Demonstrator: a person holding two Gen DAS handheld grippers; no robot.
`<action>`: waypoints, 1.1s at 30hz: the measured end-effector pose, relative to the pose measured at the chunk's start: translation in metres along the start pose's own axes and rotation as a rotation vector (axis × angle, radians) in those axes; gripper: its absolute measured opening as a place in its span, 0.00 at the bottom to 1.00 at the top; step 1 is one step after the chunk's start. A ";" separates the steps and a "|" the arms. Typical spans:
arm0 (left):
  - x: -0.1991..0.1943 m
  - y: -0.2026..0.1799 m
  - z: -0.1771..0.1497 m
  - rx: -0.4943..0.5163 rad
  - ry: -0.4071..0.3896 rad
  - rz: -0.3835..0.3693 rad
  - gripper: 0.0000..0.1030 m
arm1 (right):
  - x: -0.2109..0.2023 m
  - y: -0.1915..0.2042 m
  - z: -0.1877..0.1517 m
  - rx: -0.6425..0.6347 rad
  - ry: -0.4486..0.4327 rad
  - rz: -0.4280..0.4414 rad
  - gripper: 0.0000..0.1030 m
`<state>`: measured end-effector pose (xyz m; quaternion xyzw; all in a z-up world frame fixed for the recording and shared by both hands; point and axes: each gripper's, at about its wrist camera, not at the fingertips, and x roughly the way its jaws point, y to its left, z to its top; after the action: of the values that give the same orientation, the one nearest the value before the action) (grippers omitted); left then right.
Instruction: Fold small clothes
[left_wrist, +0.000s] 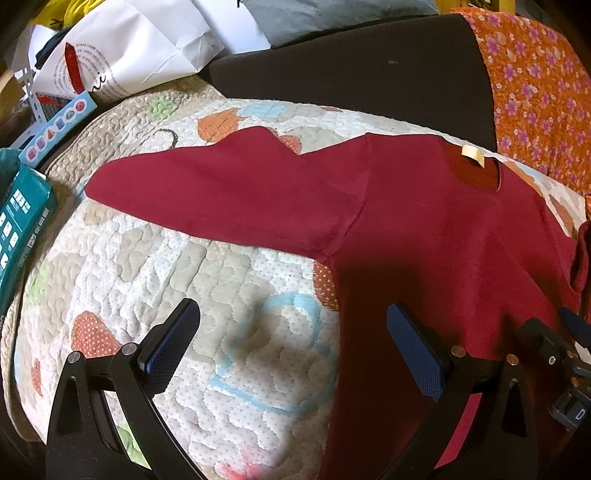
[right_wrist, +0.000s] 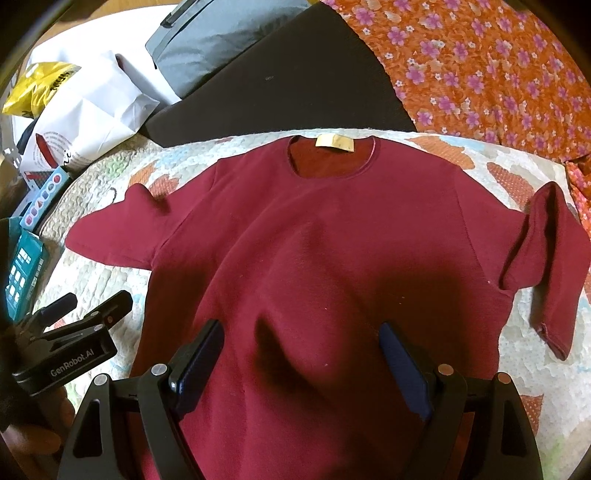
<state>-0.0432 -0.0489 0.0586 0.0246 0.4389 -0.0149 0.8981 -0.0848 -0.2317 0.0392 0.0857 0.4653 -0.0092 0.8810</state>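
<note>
My right gripper (right_wrist: 299, 354) hangs spread wide over the shirt's (right_wrist: 314, 258) belly, pinching nothing. My left gripper (left_wrist: 291, 347) is spread too, straddling the shirt's left side edge, its body reading "GenRobot.AI". The shirt lies flat on the quilt (left_wrist: 147, 266), hem toward me, collar far, sleeves (left_wrist: 207, 192) out sideways. The neck tag (right_wrist: 334, 143) shows no writing I can read.
</note>
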 end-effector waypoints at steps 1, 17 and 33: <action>0.001 0.001 0.000 -0.004 0.003 0.001 0.99 | 0.001 0.000 0.000 0.000 0.001 0.001 0.82; 0.023 0.103 0.048 -0.228 0.053 0.035 0.99 | 0.015 0.009 0.010 -0.020 -0.002 0.021 0.82; 0.108 0.295 0.094 -0.772 -0.025 0.096 0.86 | 0.026 0.031 0.021 -0.075 -0.011 0.079 0.82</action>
<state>0.1114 0.2393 0.0400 -0.2951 0.3994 0.1931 0.8462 -0.0493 -0.2033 0.0337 0.0708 0.4568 0.0427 0.8857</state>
